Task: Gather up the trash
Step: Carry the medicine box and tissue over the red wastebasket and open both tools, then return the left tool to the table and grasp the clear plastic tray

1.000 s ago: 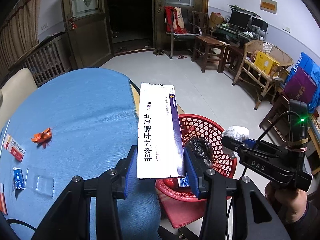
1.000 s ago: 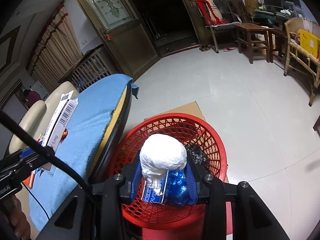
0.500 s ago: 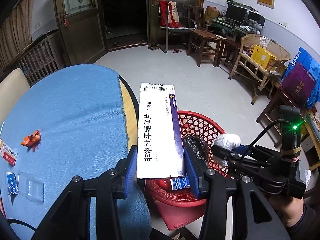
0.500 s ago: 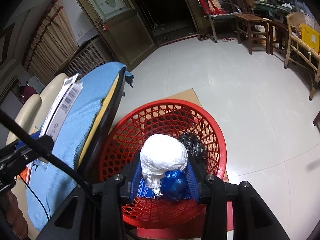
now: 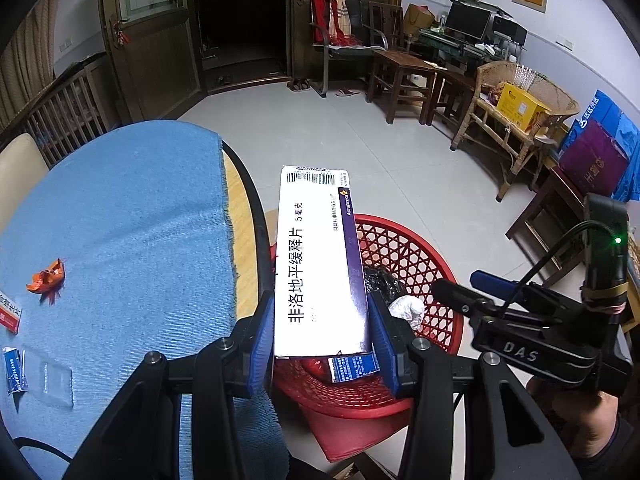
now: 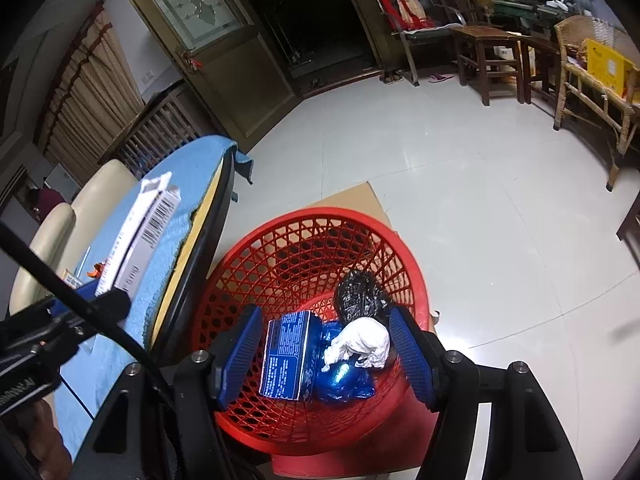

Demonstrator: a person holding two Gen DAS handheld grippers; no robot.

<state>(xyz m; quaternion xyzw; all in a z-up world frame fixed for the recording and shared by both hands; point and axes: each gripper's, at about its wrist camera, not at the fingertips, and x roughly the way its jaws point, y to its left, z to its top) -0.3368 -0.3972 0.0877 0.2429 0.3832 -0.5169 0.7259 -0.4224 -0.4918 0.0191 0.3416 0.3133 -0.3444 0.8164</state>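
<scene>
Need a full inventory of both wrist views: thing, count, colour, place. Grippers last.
medicine box: 1, white with purple edge, clamped in left gripper, over table edge and basket
basket: 1, red mesh, on floor beside table
white wad: 1, white, in basket, below right gripper, not touched
black bag: 1, black, in basket
blue carton: 1, blue, in basket
blue wrapper: 1, shiny blue, in basket beside carton
table cloth: 1, blue, on round table
orange scrap: 1, orange, on cloth
small packets: at least 2, blue and red-white, cloth's near left edge
left gripper: 1, black with blue pads, shut on box
right gripper: 1, same, jaws opening, nothing between pads
</scene>
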